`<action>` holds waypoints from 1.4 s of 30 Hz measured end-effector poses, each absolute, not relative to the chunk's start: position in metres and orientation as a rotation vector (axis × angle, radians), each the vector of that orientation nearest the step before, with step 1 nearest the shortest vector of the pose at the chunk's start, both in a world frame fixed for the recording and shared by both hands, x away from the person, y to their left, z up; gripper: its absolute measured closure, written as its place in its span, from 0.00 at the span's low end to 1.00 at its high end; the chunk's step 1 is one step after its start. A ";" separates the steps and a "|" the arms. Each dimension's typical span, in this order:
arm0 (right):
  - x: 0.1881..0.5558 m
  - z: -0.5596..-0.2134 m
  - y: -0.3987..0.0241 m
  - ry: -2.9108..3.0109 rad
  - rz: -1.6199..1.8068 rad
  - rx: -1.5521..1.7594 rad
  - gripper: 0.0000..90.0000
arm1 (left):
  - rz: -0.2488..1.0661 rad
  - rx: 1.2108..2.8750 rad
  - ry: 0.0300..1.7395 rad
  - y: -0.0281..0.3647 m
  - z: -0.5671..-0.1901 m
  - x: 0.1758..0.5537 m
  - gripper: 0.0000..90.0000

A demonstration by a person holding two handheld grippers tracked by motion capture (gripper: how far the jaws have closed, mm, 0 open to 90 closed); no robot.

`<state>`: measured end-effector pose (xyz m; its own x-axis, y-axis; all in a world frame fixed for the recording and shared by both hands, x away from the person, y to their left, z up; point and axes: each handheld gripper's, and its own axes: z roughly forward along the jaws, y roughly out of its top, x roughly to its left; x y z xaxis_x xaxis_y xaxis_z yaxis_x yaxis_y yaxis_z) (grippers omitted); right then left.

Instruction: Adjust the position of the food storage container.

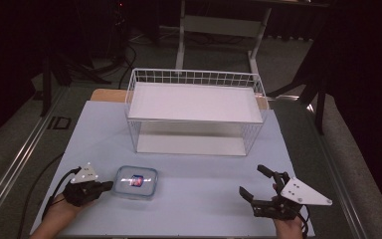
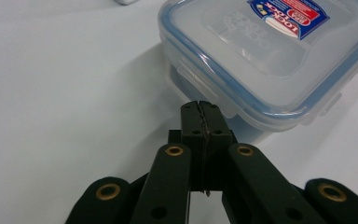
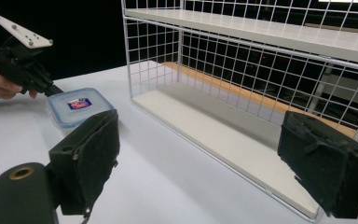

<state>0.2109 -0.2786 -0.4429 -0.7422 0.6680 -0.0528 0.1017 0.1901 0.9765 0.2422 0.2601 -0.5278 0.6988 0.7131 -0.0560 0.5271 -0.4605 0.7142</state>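
Note:
A clear plastic food container (image 1: pixel 137 182) with a blue-rimmed lid and a red and blue label lies on the pale table, front left. My left gripper (image 1: pixel 110 185) lies low at its left side. In the left gripper view its jaws (image 2: pixel 200 106) are pressed together with nothing between them, their tips right at a side latch of the container (image 2: pixel 261 51). My right gripper (image 1: pixel 251 180) rests at the front right with its jaws wide apart and empty. In the right gripper view its fingertips (image 3: pixel 200 163) frame the container (image 3: pixel 79 108) and the left gripper (image 3: pixel 51 88) farther off.
A white wire rack (image 1: pixel 194 112) with two shelves stands at the middle back of the table (image 1: pixel 204 209); its lower shelf (image 3: pixel 242 154) is bare. A dark floor, cables and a desk frame lie beyond the table.

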 end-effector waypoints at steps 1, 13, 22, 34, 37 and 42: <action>0.211 -0.443 -0.279 1.998 1.585 0.719 0.14 | 0.319 2.176 0.938 0.257 -0.528 0.242 1.00; 0.211 -0.444 -0.277 2.010 1.577 0.715 0.14 | 0.294 2.189 0.871 0.208 -0.532 0.253 1.00; 0.210 -0.444 -0.277 2.014 1.584 0.708 0.14 | 0.293 2.200 0.889 0.198 -0.526 0.257 1.00; 0.211 -0.445 -0.274 2.029 1.587 0.693 0.15 | 0.285 2.183 0.901 0.185 -0.527 0.265 1.00; 0.212 -0.446 -0.275 2.033 1.600 0.702 0.15 | 0.277 2.203 0.884 0.173 -0.530 0.271 1.00; 0.211 -0.445 -0.276 2.030 1.603 0.696 0.15 | 0.259 2.199 0.891 0.161 -0.531 0.280 1.00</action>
